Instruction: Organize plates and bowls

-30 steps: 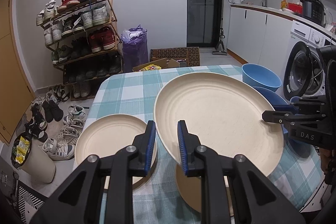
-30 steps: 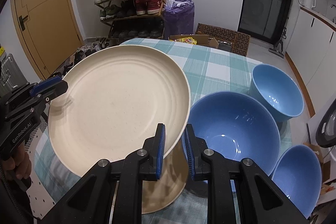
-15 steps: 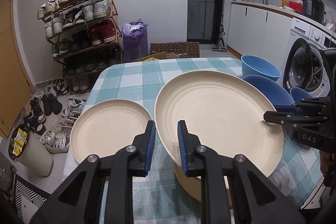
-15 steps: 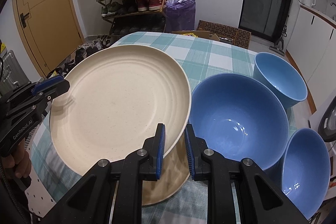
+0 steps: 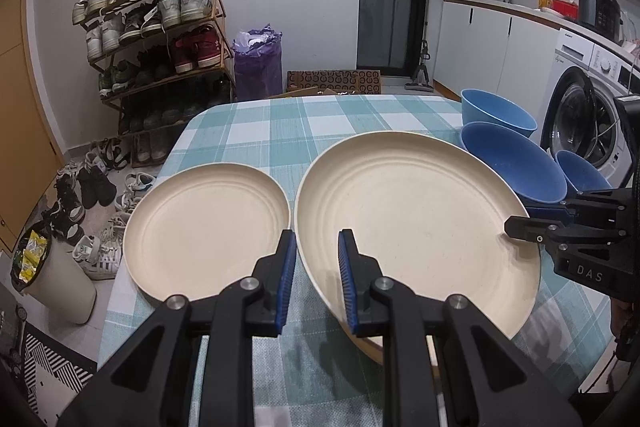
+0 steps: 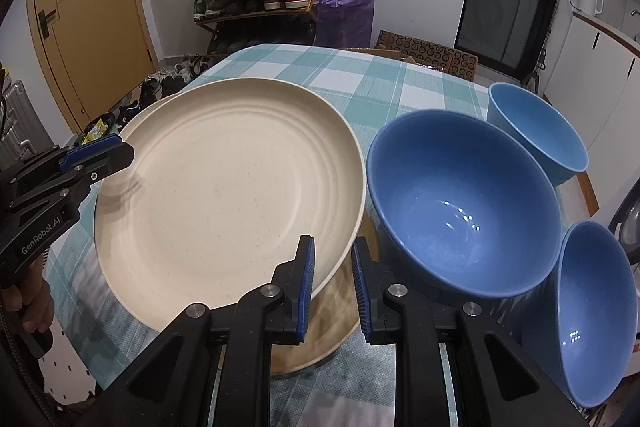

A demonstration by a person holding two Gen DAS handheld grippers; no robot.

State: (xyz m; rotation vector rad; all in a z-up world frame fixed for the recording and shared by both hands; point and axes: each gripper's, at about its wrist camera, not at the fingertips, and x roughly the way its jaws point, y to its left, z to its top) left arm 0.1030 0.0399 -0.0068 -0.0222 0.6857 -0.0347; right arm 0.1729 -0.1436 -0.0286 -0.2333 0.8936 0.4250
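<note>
A large cream plate (image 5: 416,227) (image 6: 228,187) hangs tilted just above the table, held by two opposite rims. My left gripper (image 5: 316,247) is shut on its near-left rim. My right gripper (image 6: 332,251) is shut on the opposite rim and shows at the right edge of the left wrist view (image 5: 520,223). A second cream plate (image 5: 368,347) (image 6: 332,315) lies on the cloth directly under the held one, mostly hidden. A smaller cream plate (image 5: 208,231) lies to the left. Three blue bowls stand to the right: a big one (image 6: 460,203), a paler one (image 6: 540,131) and a small one (image 6: 596,307).
The table wears a teal and white checked cloth (image 5: 280,131), and the far half of it shows bare cloth. Beyond the table stand a shoe rack (image 5: 160,39) and a purple bag (image 5: 258,63). A washing machine (image 5: 580,115) is at the right, and a bin (image 5: 52,275) sits on the floor at the left.
Both grippers have sunk with the large plate between them, bringing it closer to the plate underneath. The table and bowls now appear nearer and larger.
</note>
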